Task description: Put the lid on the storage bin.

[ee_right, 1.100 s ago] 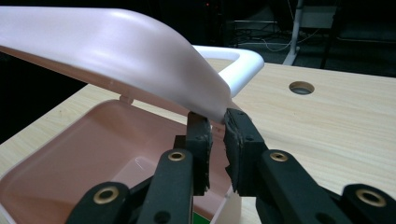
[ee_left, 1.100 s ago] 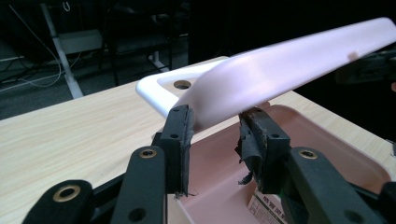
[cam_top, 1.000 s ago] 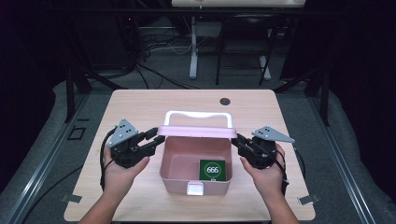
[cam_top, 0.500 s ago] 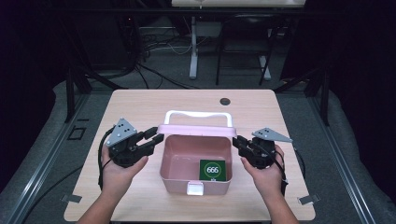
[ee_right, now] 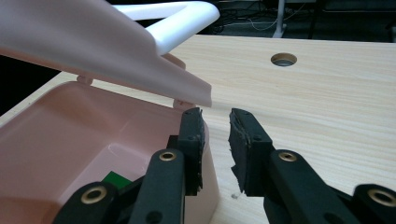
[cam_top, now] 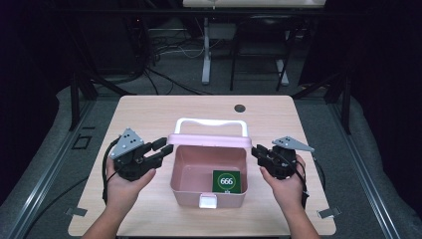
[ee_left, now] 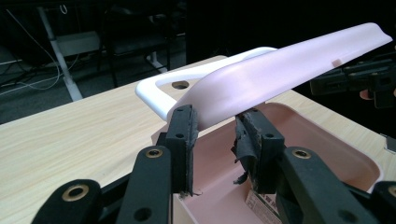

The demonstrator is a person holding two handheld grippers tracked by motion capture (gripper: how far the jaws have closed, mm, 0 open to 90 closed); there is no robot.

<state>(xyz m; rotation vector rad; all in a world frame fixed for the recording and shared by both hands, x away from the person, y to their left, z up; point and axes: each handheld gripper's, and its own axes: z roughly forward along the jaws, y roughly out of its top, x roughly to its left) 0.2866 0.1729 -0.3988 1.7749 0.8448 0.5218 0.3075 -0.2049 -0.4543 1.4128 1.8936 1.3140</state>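
Crosswise between both claws, the half-raised pink plastic lid (cam_top: 208,140) of the pink storage box (cam_top: 206,191), mid-table, spans left-right; left gripper (ee_left: 217,140) closing around its end, right gripper (ee_right: 215,144) opening, empty, just beside.

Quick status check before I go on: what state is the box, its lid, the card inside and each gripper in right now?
Pink box: open, upright on the table.
Lid: raised, tilted up over the back edge, white handle behind it.
Green card: lying flat inside the box, front right corner.
Left gripper: jaws around the lid's corner, just been closing; contact unclear.
Right gripper: open, jaws just been opening, nothing between them, beside the lid's other corner.
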